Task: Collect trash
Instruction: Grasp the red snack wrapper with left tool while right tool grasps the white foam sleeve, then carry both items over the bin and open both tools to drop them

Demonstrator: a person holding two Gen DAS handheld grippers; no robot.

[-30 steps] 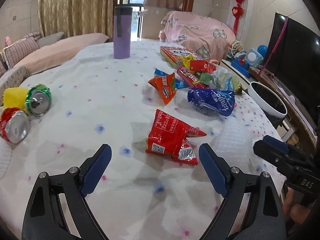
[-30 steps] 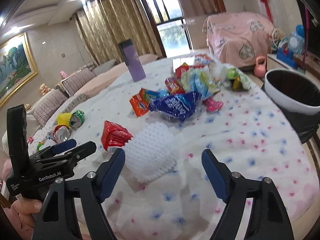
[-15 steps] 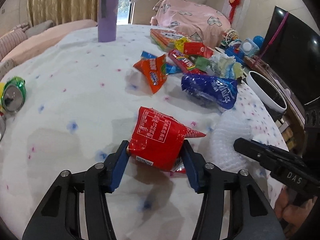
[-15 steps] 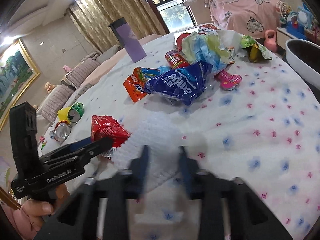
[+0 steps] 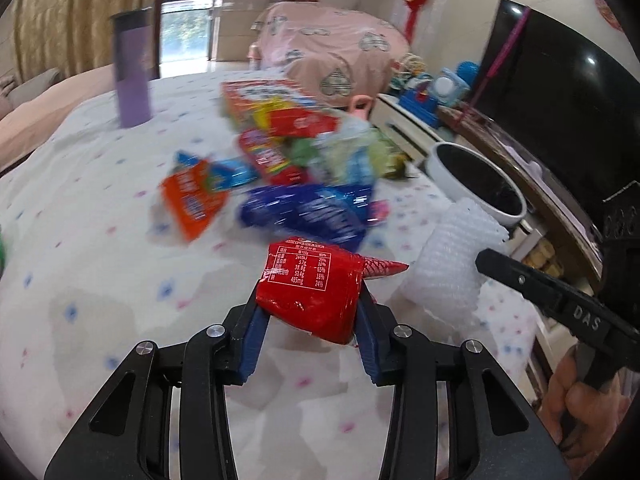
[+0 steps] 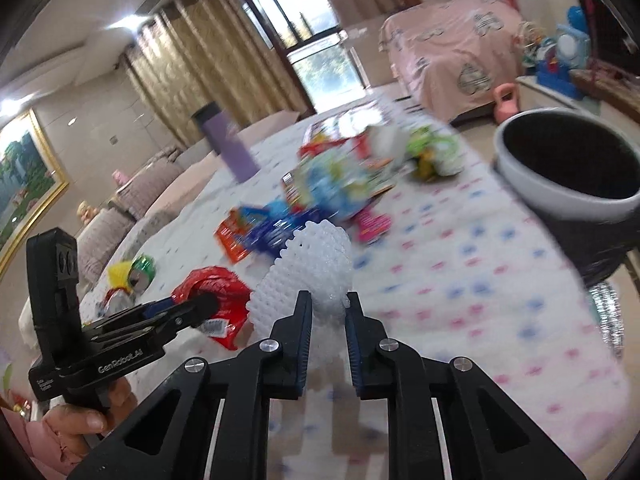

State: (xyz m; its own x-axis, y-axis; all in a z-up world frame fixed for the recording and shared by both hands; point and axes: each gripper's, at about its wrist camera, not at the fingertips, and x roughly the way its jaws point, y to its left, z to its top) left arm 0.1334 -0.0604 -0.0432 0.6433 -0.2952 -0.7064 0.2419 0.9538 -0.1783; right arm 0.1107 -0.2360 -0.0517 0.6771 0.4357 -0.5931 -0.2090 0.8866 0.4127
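Observation:
My left gripper [image 5: 309,294] has a red snack bag [image 5: 304,276] between its blue pads, lifted off the flowered tablecloth [image 5: 92,264]; its jaws are still closing on it. My right gripper [image 6: 328,298] pinches a white foam net sleeve [image 6: 316,256], and its jaws are closing too. The right wrist view shows the red bag [image 6: 218,292] in the left gripper [image 6: 192,306] just left of the foam. In the left wrist view the foam sleeve [image 5: 452,256] hangs to the right. A white bin with a black liner [image 6: 560,196] stands off the table's right edge.
A pile of wrappers lies mid-table: a blue bag [image 5: 308,212], an orange bag [image 5: 192,200] and red and green packets behind. A purple tumbler [image 5: 132,76] stands at the back. Crushed cans [image 6: 140,272] lie far left. A television [image 5: 560,92] stands behind the bin [image 5: 440,176].
Both grippers went from wide open to closed: the left on the red bag, the right on the foam sleeve. Both items have come up off the cloth and shifted toward the bin.

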